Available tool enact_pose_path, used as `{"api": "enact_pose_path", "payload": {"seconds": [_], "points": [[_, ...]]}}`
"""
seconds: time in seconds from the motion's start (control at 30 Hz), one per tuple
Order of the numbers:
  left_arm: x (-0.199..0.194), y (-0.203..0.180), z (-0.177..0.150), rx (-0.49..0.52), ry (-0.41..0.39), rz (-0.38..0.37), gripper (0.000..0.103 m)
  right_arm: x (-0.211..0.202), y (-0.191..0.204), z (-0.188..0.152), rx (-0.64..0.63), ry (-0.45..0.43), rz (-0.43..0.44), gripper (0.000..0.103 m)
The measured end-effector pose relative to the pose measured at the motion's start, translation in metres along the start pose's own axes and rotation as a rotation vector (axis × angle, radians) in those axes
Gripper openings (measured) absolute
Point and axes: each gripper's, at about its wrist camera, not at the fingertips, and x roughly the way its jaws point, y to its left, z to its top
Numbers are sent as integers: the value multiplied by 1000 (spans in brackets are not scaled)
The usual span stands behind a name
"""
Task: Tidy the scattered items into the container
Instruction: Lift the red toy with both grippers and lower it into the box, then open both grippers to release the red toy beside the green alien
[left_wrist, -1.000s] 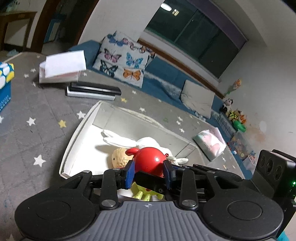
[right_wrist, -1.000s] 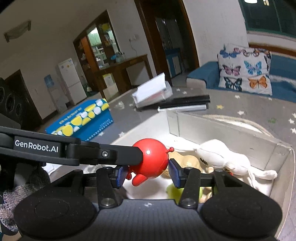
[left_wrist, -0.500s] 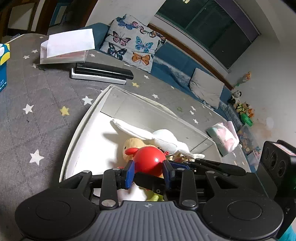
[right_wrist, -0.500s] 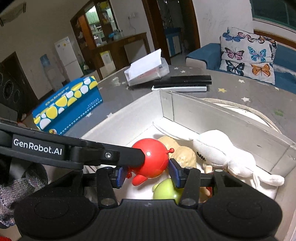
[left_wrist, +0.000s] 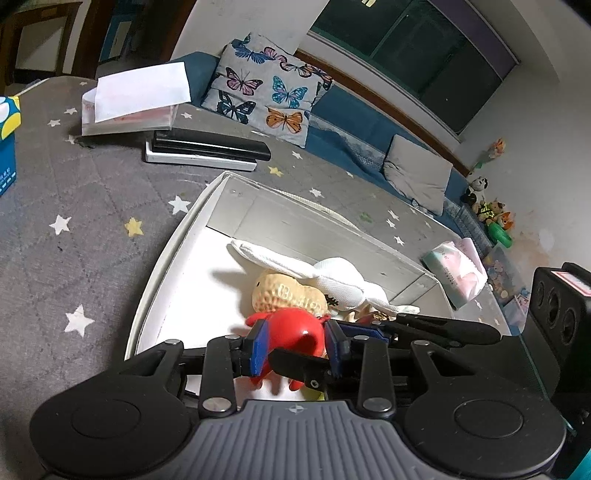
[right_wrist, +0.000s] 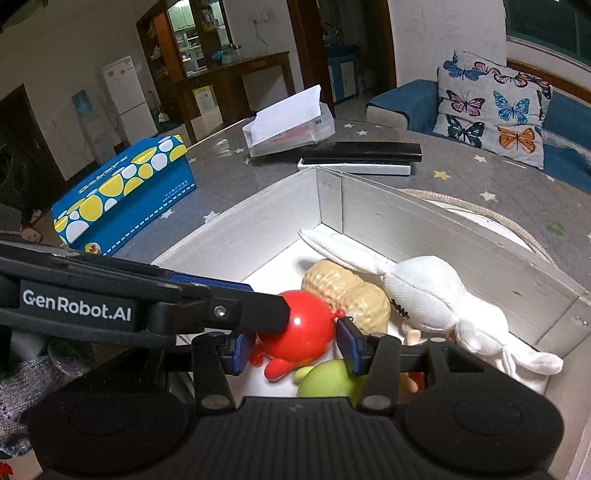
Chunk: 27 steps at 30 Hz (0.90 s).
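The little red round toy (left_wrist: 291, 328) is right between the blue pads of the left gripper (left_wrist: 295, 345). The pads press on its two sides, so the left gripper is pinching it. The right gripper (right_wrist: 295, 349) comes in from the other side. Its pads sit by the same toy, one on each side, very close. I cannot tell if they squeeze it or only stand beside it.

The toy hangs inside the white box (left_wrist: 177, 236), by the box's near edge. It is low over a green toy (right_wrist: 325, 380). Just behind it lie a peanut toy (left_wrist: 284, 291) and a white plush rabbit (left_wrist: 340, 277), which stretch toward the far corner. The box stands on the grey table with stars (left_wrist: 74, 221).

The toy is round, so it has no long way to line up. It is straight ahead of both grippers, with the box floor just below. I think the next job is only to let go. The fingers of the two grippers cross, so they could bump when they spread.
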Motion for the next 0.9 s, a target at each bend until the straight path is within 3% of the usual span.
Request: {"api": "enact_pose_path", "payload": {"seconds": [0.43,0.5,0.67,0.77,0.9], "points": [[-21,-3,-7,-3,-46,4,35,-26,5,-6,-38,-66,-23,52],[-27,-6,-10,9,-61,15,35,-33,8,-9,-52,-85,-32,60],[-41,-13,-18,27,-92,34,35,-53,17,-19,-86,-133,-56,66],[-49,-19,-24,47,-112,50,35,-65,22,-25,-102,-163,-69,78],[-58,-27,-33,77,-133,75,35,-79,28,-33,-113,-190,-77,82]]}}
